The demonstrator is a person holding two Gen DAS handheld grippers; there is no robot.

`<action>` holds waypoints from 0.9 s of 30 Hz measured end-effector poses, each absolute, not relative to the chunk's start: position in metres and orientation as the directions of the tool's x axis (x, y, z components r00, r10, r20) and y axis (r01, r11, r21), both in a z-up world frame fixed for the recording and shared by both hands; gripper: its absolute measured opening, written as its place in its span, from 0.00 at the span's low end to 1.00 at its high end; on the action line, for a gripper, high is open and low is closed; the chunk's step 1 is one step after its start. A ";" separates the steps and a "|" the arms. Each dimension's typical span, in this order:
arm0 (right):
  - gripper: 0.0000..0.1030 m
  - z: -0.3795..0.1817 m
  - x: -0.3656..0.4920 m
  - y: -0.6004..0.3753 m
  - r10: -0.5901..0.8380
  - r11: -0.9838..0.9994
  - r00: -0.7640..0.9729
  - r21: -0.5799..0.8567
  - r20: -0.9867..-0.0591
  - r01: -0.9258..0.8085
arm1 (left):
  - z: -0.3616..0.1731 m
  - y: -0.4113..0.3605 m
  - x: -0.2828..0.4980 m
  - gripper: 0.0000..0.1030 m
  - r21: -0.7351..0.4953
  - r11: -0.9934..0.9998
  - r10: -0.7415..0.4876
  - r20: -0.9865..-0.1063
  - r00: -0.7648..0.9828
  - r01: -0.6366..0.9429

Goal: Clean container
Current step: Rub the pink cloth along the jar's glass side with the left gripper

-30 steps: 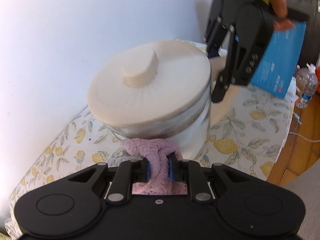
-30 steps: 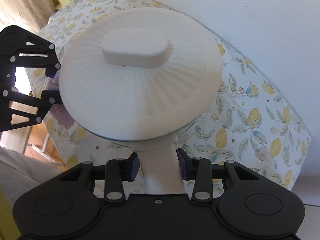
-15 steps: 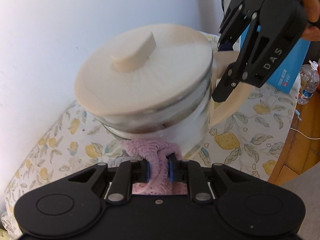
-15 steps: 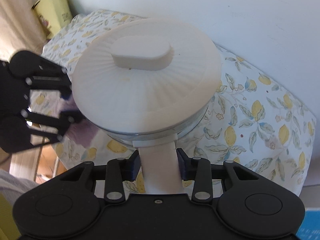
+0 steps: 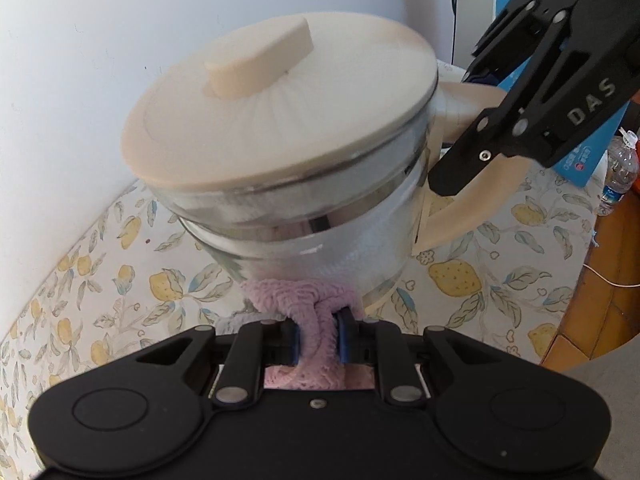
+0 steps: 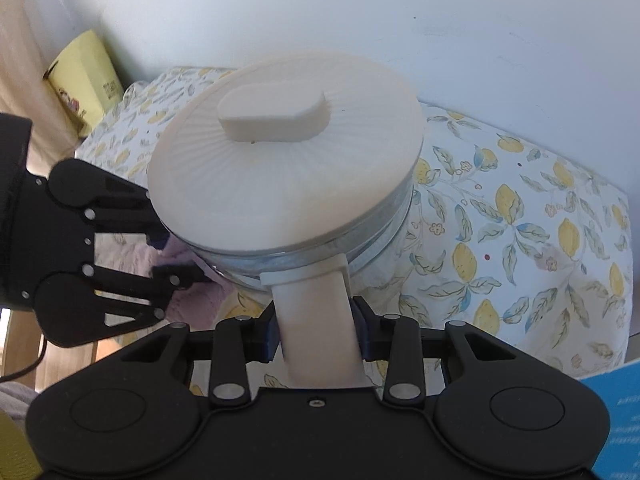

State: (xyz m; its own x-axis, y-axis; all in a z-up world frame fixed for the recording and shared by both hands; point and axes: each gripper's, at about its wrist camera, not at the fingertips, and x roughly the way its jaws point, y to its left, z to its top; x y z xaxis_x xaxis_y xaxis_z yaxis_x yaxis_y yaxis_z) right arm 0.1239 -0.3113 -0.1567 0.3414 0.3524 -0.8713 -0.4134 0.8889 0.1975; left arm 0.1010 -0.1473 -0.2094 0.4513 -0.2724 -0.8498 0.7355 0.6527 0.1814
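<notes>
A glass container (image 5: 340, 240) with a cream lid (image 5: 288, 120) and a cream handle (image 5: 472, 208) stands on a lemon-print tablecloth (image 5: 120, 292). My left gripper (image 5: 318, 332) is shut on a pink cloth (image 5: 304, 296), which is pressed against the lower glass wall. In the right wrist view, my right gripper (image 6: 316, 332) is shut on the handle (image 6: 312, 296) below the lid (image 6: 280, 172). The left gripper (image 6: 176, 256) and the cloth (image 6: 192, 304) show at the container's left side. The right gripper (image 5: 460, 128) hangs over the handle.
A white wall runs close behind the container. A blue box (image 5: 580, 152) and a water bottle (image 5: 616, 176) sit at the table's far right, above a wooden floor (image 5: 600, 300). A yellow bag (image 6: 84, 80) stands beyond the table's left end.
The cloth has slid down the glass wall with my left gripper. My right gripper has rolled with the handle, and the container has turned with it.
</notes>
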 end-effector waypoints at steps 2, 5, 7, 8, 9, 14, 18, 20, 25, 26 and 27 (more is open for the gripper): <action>0.40 -0.157 0.123 -0.311 0.349 0.892 0.350 0.194 -0.870 -0.408 | -0.216 -0.149 0.102 0.16 0.179 0.653 -0.266 -0.855 0.445 0.736; 0.40 -0.159 0.122 -0.309 0.341 0.895 0.361 0.183 -0.868 -0.407 | -0.232 -0.153 0.104 0.16 0.162 0.658 -0.258 -0.869 0.422 0.735; 0.40 -0.160 0.121 -0.310 0.347 0.898 0.367 0.194 -0.863 -0.394 | -0.240 -0.154 0.105 0.16 0.152 0.664 -0.257 -0.873 0.414 0.732; 0.40 -0.161 0.120 -0.310 0.350 0.900 0.370 0.200 -0.860 -0.387 | -0.245 -0.155 0.105 0.16 0.147 0.667 -0.257 -0.875 0.411 0.731; 0.40 -0.162 0.119 -0.311 0.356 0.903 0.375 0.211 -0.856 -0.375 | -0.249 -0.156 0.105 0.16 0.142 0.670 -0.258 -0.876 0.407 0.729; 0.40 -0.166 0.114 -0.311 0.357 0.910 0.381 0.225 -0.853 -0.348 | -0.258 -0.155 0.109 0.16 0.119 0.692 -0.266 -0.875 0.404 0.712; 0.40 -0.168 0.113 -0.312 0.362 0.913 0.384 0.239 -0.849 -0.331 | -0.253 -0.153 0.112 0.16 0.107 0.695 -0.268 -0.879 0.394 0.711; 0.40 -0.168 0.112 -0.313 0.366 0.916 0.392 0.252 -0.844 -0.313 | -0.249 -0.153 0.110 0.16 0.115 0.692 -0.266 -0.877 0.401 0.712; 0.40 -0.168 0.108 -0.313 0.363 0.920 0.415 0.251 -0.835 -0.300 | -0.227 -0.150 0.104 0.16 0.102 0.708 -0.282 -0.866 0.412 0.699; 0.40 -0.168 0.107 -0.314 0.366 0.920 0.417 0.257 -0.832 -0.295 | -0.221 -0.149 0.105 0.16 0.091 0.714 -0.289 -0.865 0.410 0.695; 0.40 -0.168 0.106 -0.315 0.370 0.920 0.422 0.263 -0.828 -0.290 | -0.215 -0.148 0.105 0.16 0.077 0.719 -0.297 -0.864 0.406 0.690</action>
